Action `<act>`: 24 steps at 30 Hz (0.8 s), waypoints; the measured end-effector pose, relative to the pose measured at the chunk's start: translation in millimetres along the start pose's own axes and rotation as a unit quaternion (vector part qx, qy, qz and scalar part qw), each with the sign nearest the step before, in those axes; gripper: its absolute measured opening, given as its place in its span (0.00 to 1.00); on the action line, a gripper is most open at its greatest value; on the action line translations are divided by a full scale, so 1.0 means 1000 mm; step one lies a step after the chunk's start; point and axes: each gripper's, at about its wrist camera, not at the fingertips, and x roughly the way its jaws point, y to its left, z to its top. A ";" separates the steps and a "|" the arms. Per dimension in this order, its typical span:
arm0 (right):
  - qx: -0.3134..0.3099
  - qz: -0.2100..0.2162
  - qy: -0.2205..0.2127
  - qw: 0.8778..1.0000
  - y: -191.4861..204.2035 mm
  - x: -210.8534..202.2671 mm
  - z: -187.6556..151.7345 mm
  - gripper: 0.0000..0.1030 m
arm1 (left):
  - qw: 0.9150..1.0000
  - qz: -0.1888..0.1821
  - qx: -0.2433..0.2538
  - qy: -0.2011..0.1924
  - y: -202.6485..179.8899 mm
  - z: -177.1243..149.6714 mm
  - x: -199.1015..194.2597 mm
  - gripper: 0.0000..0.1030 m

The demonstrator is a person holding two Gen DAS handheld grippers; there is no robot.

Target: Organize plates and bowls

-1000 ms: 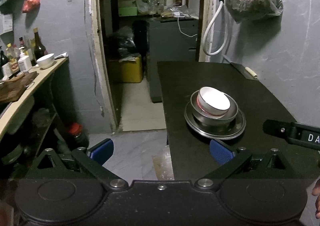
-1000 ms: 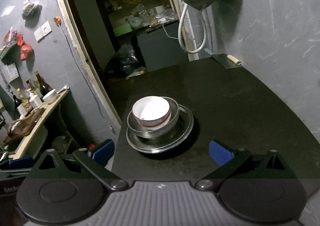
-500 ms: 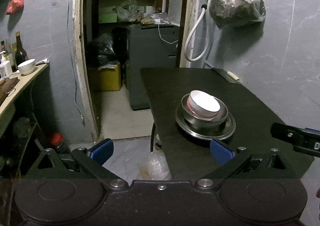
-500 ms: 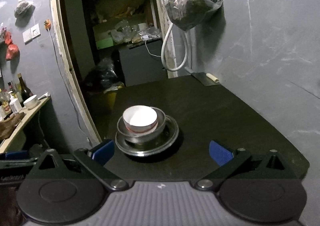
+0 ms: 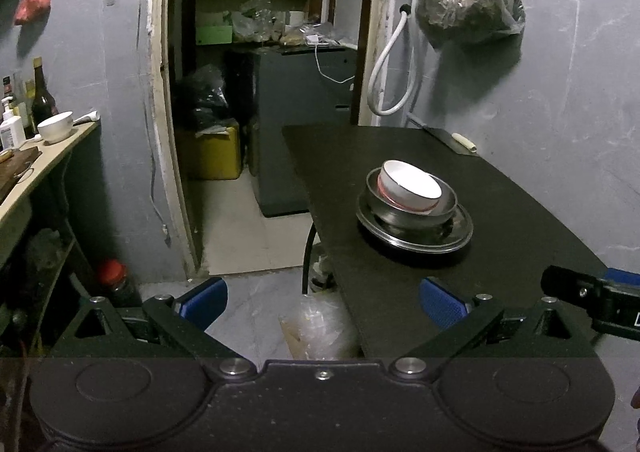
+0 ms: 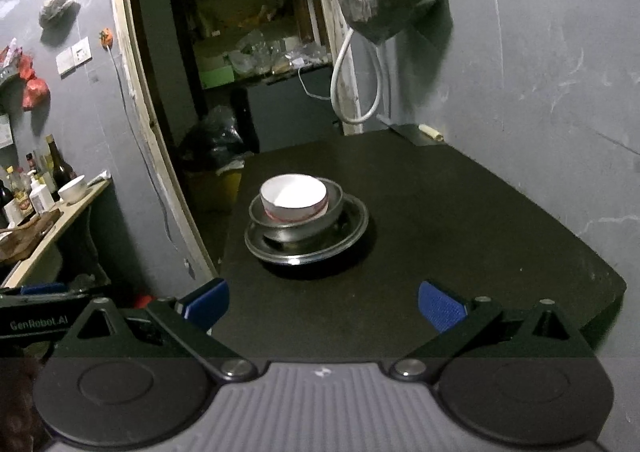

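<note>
A white bowl with a red band (image 5: 412,187) (image 6: 294,196) sits tilted inside a steel bowl (image 5: 404,211) (image 6: 298,230), which rests on a steel plate (image 5: 424,240) (image 6: 308,252) on the black table (image 5: 520,211) (image 6: 460,211). My left gripper (image 5: 322,302) is open and empty, hanging off the table's near left corner, short of the stack. My right gripper (image 6: 322,302) is open and empty over the near table edge, the stack ahead and slightly left. The right gripper's body (image 5: 592,294) shows at the left wrist view's right edge.
A doorway (image 5: 260,91) opens behind the table onto a cluttered room with a yellow bin (image 5: 210,153). A counter (image 5: 44,159) at left carries bottles and a white bowl (image 5: 56,126). A bagged bundle (image 5: 468,5) and a white hose (image 5: 390,71) hang on the right wall.
Both grippers have pulled back and away from the stack, which now looks smaller and farther. The stack itself has not moved.
</note>
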 end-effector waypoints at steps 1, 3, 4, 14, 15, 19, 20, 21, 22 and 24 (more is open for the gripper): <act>0.001 -0.002 -0.001 1.000 -0.001 -0.001 -0.001 1.00 | 1.000 -0.002 0.000 -0.001 0.000 -0.001 0.000 0.99; 0.004 -0.004 0.001 1.000 -0.003 -0.002 -0.003 1.00 | 1.000 -0.003 0.001 -0.002 -0.003 -0.002 -0.001 0.99; 0.004 -0.005 0.003 1.000 -0.004 -0.003 -0.003 1.00 | 1.000 -0.001 0.003 0.000 -0.003 -0.001 -0.001 0.99; 0.012 -0.030 -0.004 0.999 -0.008 -0.011 -0.003 1.00 | 0.999 -0.014 0.034 -0.004 -0.011 -0.006 -0.007 0.99; 0.014 -0.031 -0.006 0.999 -0.009 -0.012 -0.004 1.00 | 0.999 -0.017 0.037 -0.006 -0.011 -0.007 -0.007 0.99; 0.015 -0.032 -0.005 0.999 -0.008 -0.014 -0.008 1.00 | 0.999 -0.022 0.041 -0.006 -0.010 -0.008 -0.009 0.99; 0.014 -0.031 -0.003 0.999 -0.008 -0.014 -0.009 1.00 | 0.999 -0.023 0.041 -0.005 -0.010 -0.008 -0.010 0.99; 0.013 -0.031 -0.003 0.999 -0.008 -0.015 -0.009 1.00 | 0.999 -0.024 0.042 -0.005 -0.011 -0.009 -0.011 0.99; 0.013 -0.031 -0.003 0.999 -0.008 -0.016 -0.010 1.00 | 0.999 -0.025 0.043 -0.006 -0.011 -0.009 -0.012 0.99; 0.013 -0.031 -0.004 0.999 -0.008 -0.017 -0.010 1.00 | 0.999 -0.025 0.044 -0.007 -0.011 -0.008 -0.013 0.99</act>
